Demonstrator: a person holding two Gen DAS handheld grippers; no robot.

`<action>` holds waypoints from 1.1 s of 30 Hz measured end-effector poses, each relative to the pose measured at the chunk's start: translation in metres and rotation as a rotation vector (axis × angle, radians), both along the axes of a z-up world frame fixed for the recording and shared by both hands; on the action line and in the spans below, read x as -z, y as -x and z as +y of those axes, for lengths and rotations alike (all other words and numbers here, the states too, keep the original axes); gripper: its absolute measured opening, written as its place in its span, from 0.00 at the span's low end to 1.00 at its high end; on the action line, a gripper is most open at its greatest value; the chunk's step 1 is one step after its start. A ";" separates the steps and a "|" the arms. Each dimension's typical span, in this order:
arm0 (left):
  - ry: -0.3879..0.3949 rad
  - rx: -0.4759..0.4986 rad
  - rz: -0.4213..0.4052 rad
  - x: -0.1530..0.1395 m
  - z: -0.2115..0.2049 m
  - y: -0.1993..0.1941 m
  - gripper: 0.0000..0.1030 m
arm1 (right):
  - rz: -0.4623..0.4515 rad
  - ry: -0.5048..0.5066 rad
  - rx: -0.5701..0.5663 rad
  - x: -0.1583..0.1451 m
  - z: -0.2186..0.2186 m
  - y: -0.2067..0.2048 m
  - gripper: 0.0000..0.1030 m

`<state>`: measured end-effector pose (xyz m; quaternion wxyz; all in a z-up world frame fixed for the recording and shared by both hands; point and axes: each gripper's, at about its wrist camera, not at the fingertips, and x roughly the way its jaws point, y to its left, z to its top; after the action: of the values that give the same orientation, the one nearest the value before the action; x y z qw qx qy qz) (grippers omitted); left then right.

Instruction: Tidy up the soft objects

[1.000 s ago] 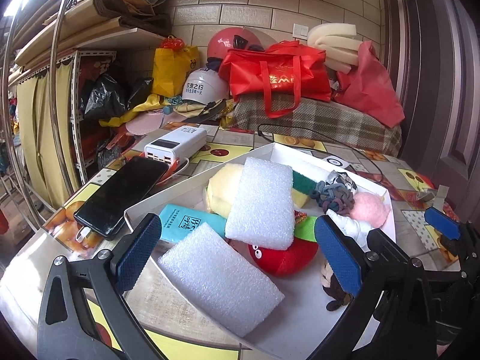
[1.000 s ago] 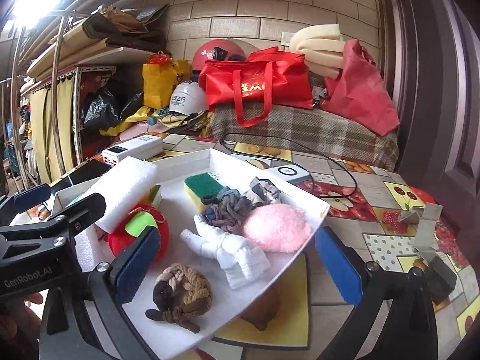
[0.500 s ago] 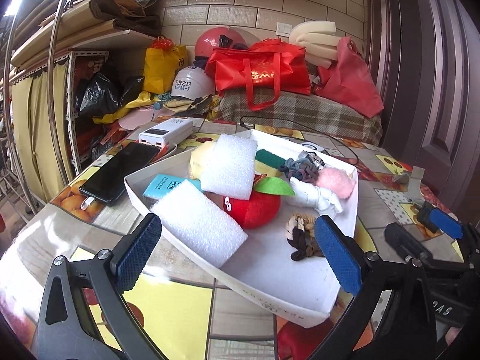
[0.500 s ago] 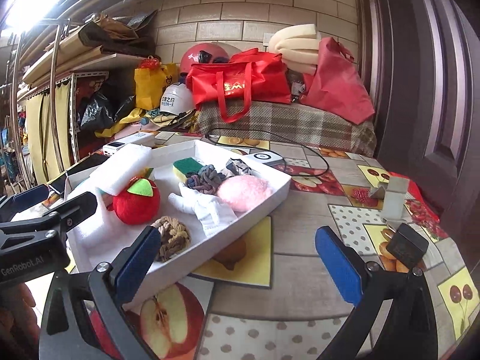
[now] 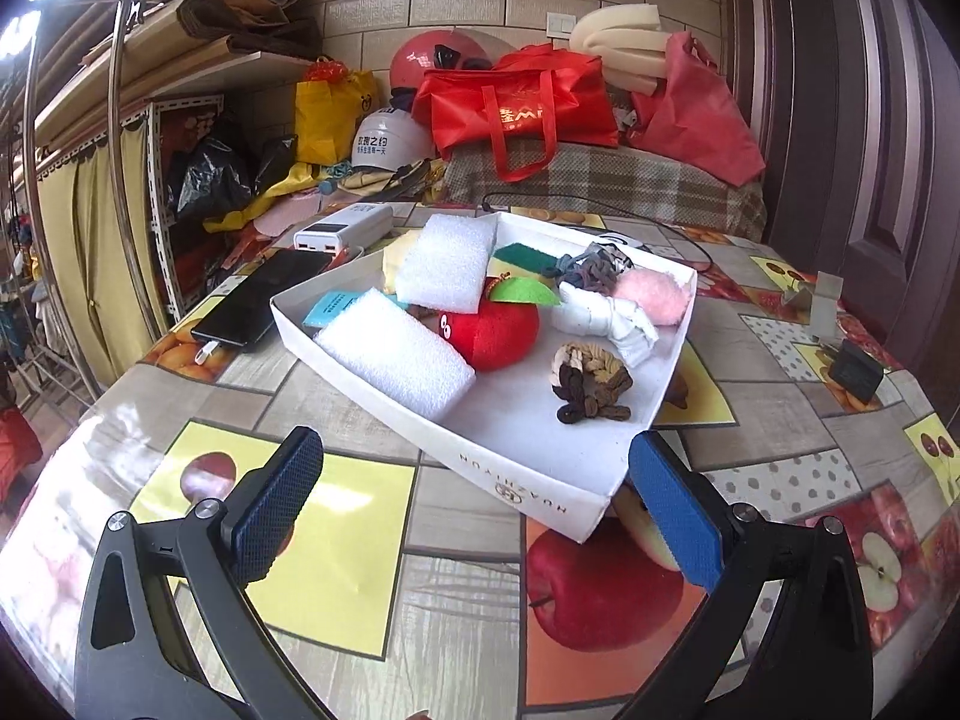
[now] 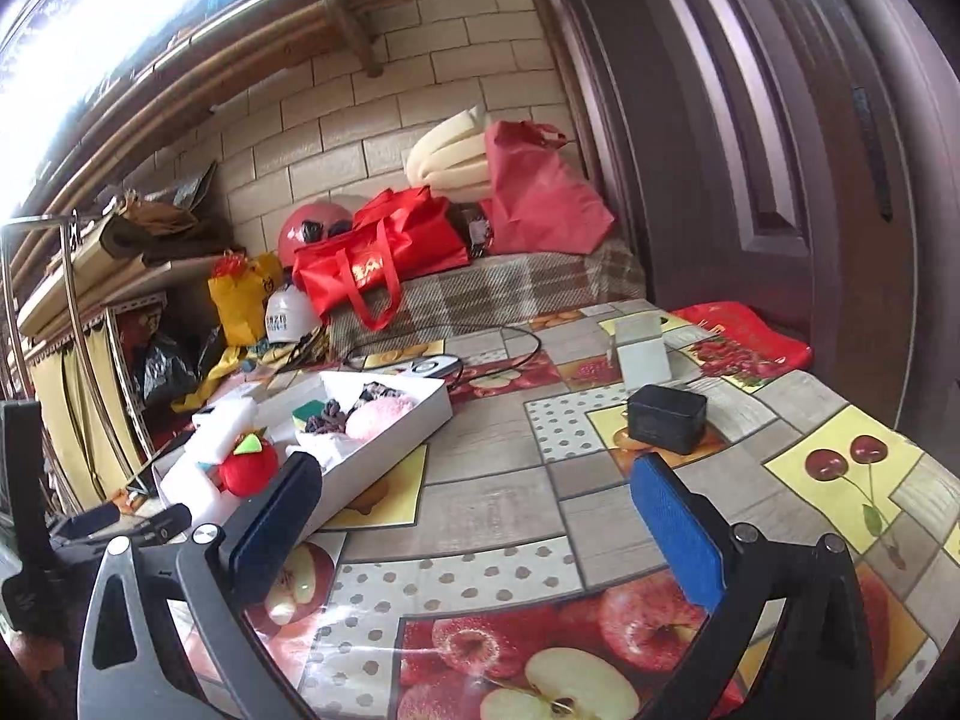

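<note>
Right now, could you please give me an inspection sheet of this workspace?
Surface: table under a fruit-print cloth.
Job's things: white tray holds two foam blocks, red plush apple, pink pompom, white plush figure, brown knotted rope toy, grey scrunchies and a green sponge.
Clutter: phone, power bank, black box, white stand.
Grippers: left gripper and right gripper, jaws open, empty.
Cables: black cable behind the tray.
Surroundings: brick wall, red bags, helmets, shelves, door.
</note>
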<state>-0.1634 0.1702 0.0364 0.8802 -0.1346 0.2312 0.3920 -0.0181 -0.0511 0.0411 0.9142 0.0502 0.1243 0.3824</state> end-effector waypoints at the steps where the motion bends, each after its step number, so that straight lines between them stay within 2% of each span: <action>1: -0.006 0.003 0.005 0.000 -0.006 0.001 1.00 | -0.010 -0.024 0.019 -0.002 -0.009 0.003 1.00; 4: -0.099 0.001 0.022 -0.005 -0.029 0.001 1.00 | -0.039 -0.065 0.053 -0.008 -0.031 0.014 1.00; 6: -0.179 -0.020 0.026 -0.009 -0.042 0.001 1.00 | -0.072 -0.046 0.077 -0.009 -0.037 0.023 1.00; 8: -0.209 -0.007 0.023 -0.011 -0.048 0.002 1.00 | -0.076 -0.012 0.129 -0.008 -0.040 0.027 1.00; 10: -0.188 0.032 0.019 -0.010 -0.049 0.001 1.00 | -0.036 0.016 0.175 -0.003 -0.044 0.024 1.00; 12: -0.174 0.054 0.020 -0.010 -0.049 0.000 1.00 | 0.023 0.031 0.141 0.001 -0.045 0.017 1.00; 14: -0.165 0.064 0.015 -0.010 -0.049 0.000 1.00 | 0.043 0.040 0.149 0.002 -0.045 0.013 1.00; 19: -0.142 0.060 0.019 -0.009 -0.046 -0.001 1.00 | 0.015 0.055 0.125 0.003 -0.042 0.021 1.00; 27: -0.165 0.070 0.018 -0.009 -0.049 0.000 1.00 | 0.012 0.054 0.152 0.003 -0.044 0.024 1.00; 33: -0.188 0.046 0.013 -0.011 -0.051 0.003 1.00 | -0.033 0.078 0.157 0.001 -0.039 0.032 1.00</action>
<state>-0.1661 0.1192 0.0471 0.8963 -0.0436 0.2021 0.3923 -0.0498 -0.0900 0.0399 0.9445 0.0180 0.1198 0.3053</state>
